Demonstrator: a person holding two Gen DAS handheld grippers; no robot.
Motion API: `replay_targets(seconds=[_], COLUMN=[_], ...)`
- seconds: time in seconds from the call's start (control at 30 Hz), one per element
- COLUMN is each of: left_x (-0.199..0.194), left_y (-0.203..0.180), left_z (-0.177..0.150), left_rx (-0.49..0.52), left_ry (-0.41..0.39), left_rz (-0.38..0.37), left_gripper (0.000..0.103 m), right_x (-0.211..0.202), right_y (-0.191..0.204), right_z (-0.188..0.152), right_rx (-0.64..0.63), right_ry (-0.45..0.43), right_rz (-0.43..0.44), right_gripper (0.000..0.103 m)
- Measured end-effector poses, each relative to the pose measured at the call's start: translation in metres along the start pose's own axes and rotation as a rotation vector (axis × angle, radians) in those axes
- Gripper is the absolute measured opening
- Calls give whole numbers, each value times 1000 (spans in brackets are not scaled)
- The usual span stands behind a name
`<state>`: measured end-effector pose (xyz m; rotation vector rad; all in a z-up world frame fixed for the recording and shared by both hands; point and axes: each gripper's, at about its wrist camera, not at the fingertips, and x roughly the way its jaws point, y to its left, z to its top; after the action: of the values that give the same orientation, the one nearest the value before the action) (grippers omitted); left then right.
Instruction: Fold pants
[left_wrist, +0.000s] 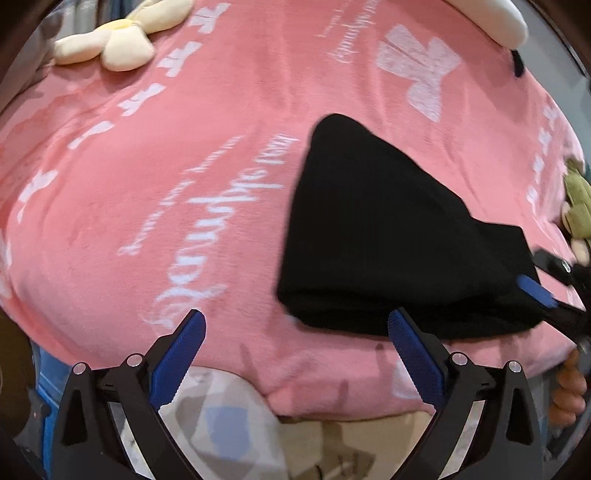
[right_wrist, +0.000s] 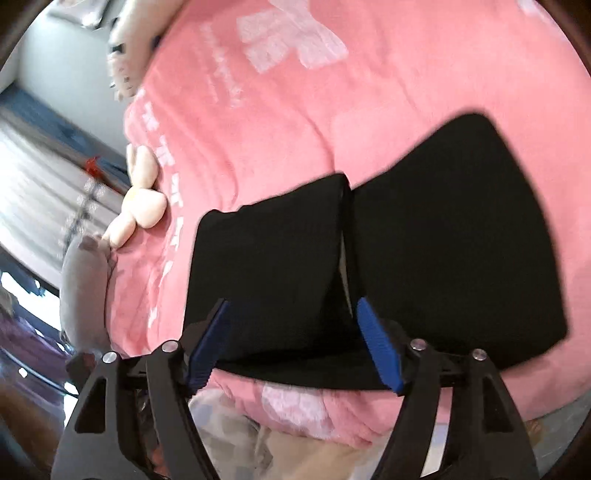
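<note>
The black pants (left_wrist: 384, 229) lie folded into a thick bundle on the pink blanket (left_wrist: 166, 192), toward its right side. My left gripper (left_wrist: 295, 315) hangs open and wide above the blanket's near edge, its right finger just at the bundle's near corner, with nothing gripped. In the right wrist view the pants (right_wrist: 461, 240) show as two folded panels with a narrow gap between them. My right gripper (right_wrist: 291, 310) is open over the left panel's near edge; its pads do not press the cloth. One blue fingertip (left_wrist: 537, 291) of it shows at the bundle's right edge.
A cream plush toy (left_wrist: 122, 40) lies at the far left of the blanket and a green one (left_wrist: 578, 206) at the right edge. A grey plush (right_wrist: 83, 291) sits off the blanket's side. A hand (left_wrist: 567, 391) holds the right gripper. Patterned cloth (left_wrist: 229, 417) lies below the near edge.
</note>
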<state>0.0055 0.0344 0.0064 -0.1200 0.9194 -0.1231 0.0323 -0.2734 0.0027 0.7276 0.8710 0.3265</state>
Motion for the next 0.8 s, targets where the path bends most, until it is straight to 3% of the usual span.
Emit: replay_targets(seconds=[0.1,0.17,0.23,0.27,0.53,0.7,0.77,0.8], left_x=[-2,1,4,5,6,4,2,2], left_y=[-15,-21,-26,-27,-28,-32,-33,-34], left_z=[0,0,0,0,-2,-5,-6,-6], left_rx=[28,42,52,53,54,73,78,78], left_ry=[10,34,47,52,73,85,82,81], left_rz=[-3,6,5,11,35,61,61,56], left_gripper=[98,98,98,98,98,98,98,98], right_x=[27,30,39,41,42,-38,-71,-90], right_y=[-3,10,18,19,47,109,123,124], right_z=[-7,-17,-21,-22,-23,4,10,10], right_rx=[9,-52,-66,-57,-121,-328,-400,-442], right_ry=[42,9,12,14,-39,-255,-343,-388], right_rz=[-24,-72,-86,-82,-148,-156,-203,-268], right_gripper=[68,65,42,38,32,32,32,32])
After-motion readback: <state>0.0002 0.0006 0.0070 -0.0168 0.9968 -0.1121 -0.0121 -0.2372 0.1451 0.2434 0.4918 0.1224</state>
